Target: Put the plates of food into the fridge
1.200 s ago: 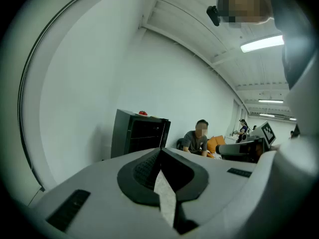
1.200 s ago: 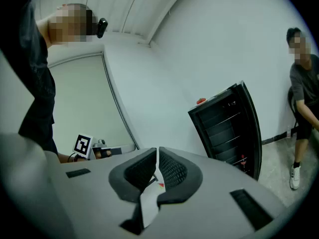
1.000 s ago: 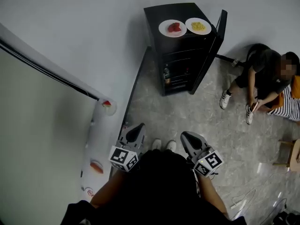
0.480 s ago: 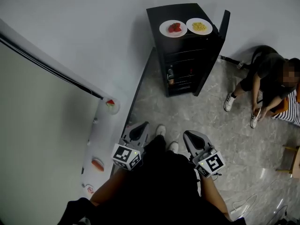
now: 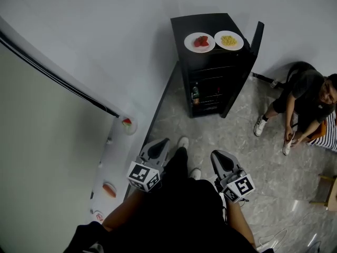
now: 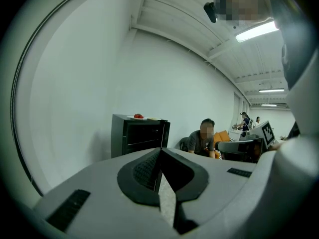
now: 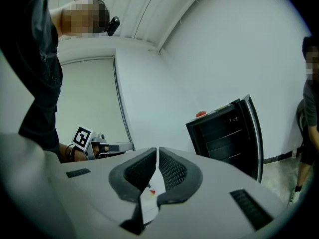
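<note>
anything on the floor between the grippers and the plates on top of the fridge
Nothing visible: bare floor runs from the left gripper and right gripper to the fridge, door open, plates on top. A seated person is off to the side.

person [image 5: 308,94] seated on floor [image 5: 221,130] | wooden stool [image 5: 330,191] at right edge
</note>
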Demonstrator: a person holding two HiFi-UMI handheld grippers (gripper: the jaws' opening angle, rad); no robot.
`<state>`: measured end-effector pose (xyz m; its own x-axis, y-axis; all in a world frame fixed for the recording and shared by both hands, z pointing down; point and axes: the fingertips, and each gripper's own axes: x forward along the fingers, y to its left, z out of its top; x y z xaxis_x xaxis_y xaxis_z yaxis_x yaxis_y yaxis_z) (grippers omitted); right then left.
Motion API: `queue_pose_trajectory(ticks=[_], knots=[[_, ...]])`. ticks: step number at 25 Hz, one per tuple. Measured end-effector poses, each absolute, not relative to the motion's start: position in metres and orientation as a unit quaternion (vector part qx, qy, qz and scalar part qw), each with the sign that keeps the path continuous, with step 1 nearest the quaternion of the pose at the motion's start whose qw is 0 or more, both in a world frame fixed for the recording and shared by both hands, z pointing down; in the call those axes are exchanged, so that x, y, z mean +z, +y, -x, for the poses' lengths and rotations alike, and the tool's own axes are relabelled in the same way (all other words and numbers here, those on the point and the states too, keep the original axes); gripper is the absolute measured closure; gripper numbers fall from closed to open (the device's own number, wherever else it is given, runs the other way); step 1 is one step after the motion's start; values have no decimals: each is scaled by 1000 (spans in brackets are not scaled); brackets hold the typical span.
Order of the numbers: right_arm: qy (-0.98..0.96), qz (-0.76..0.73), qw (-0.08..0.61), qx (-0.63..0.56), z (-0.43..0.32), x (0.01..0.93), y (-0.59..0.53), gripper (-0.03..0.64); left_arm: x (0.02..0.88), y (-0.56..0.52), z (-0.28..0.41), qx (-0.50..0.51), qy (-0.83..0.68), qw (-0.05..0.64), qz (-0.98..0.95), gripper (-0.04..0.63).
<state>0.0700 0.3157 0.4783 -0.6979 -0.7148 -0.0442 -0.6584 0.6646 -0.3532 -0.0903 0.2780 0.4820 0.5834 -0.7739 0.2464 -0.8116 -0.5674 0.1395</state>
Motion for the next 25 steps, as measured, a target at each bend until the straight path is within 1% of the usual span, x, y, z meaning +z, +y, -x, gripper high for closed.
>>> queue_pose_trajectory(ticks=[10,20,25], knots=[[901,388,67,-183,-67,487,260,584,490,216,95,65,-449,124,-882,572],[895,401,40,-193,-51,490,180,584,500,128,112,63,-442,153,-882,572],[887,408,41,-212,-41,494,147,584,507,93,121,64,-433,167,-884,572]])
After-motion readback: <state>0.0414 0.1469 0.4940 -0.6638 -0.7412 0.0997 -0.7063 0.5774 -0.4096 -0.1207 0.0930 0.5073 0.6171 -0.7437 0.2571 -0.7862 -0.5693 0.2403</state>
